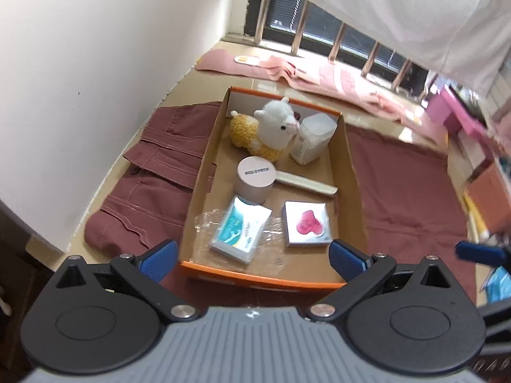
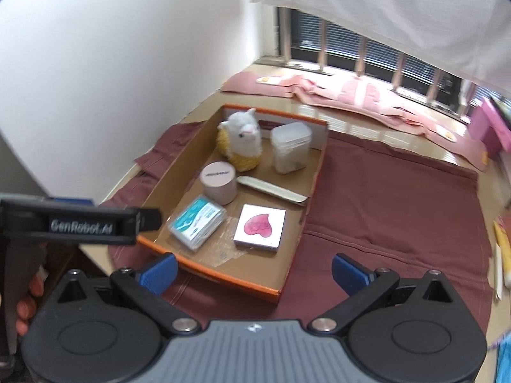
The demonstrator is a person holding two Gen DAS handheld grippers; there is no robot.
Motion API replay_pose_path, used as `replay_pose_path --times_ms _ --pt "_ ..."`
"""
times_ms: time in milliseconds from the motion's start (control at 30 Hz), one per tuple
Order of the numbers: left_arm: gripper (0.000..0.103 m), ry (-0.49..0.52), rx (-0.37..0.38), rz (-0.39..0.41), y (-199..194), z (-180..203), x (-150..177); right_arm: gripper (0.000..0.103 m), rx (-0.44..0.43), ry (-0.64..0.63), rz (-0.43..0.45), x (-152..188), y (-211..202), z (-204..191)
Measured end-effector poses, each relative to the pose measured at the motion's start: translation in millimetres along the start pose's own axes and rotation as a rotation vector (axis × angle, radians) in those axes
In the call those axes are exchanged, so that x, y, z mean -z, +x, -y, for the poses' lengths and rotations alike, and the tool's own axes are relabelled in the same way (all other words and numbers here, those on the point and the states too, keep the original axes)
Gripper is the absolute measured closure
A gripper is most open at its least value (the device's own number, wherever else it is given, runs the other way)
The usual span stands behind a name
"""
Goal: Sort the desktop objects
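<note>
Lying crosswise in the box (image 1: 341, 172), the beige stick (image 1: 303, 183)

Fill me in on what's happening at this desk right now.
A person holds two handheld grippers above a cardboard box on a maroon cloth. The left gripper and right gripper are both open and hold nothing. The box already contains an alpaca plush, a clear container, a pink round tin, a floss pick pack, a heart-printed box and a long flat stick.
</note>
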State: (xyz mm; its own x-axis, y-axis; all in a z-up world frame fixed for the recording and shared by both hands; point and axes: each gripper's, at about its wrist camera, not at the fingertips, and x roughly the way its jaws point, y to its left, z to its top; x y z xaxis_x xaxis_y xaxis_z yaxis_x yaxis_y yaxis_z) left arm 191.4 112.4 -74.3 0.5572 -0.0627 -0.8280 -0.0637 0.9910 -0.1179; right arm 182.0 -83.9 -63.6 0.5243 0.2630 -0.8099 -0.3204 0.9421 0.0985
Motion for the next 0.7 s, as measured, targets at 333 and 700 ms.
replay_pose_path --times_ms 333,700 --pt "0.000 0.075 0.083 -0.033 9.2 -25.3 -18.1 0.000 0.071 0.057 -0.003 -2.3 10.8 -26.9" --pt "0.000 0.083 0.123 -0.050 14.2 -29.3 -21.6 0.000 0.111 0.056 0.022 -4.2 8.5 -35.2"
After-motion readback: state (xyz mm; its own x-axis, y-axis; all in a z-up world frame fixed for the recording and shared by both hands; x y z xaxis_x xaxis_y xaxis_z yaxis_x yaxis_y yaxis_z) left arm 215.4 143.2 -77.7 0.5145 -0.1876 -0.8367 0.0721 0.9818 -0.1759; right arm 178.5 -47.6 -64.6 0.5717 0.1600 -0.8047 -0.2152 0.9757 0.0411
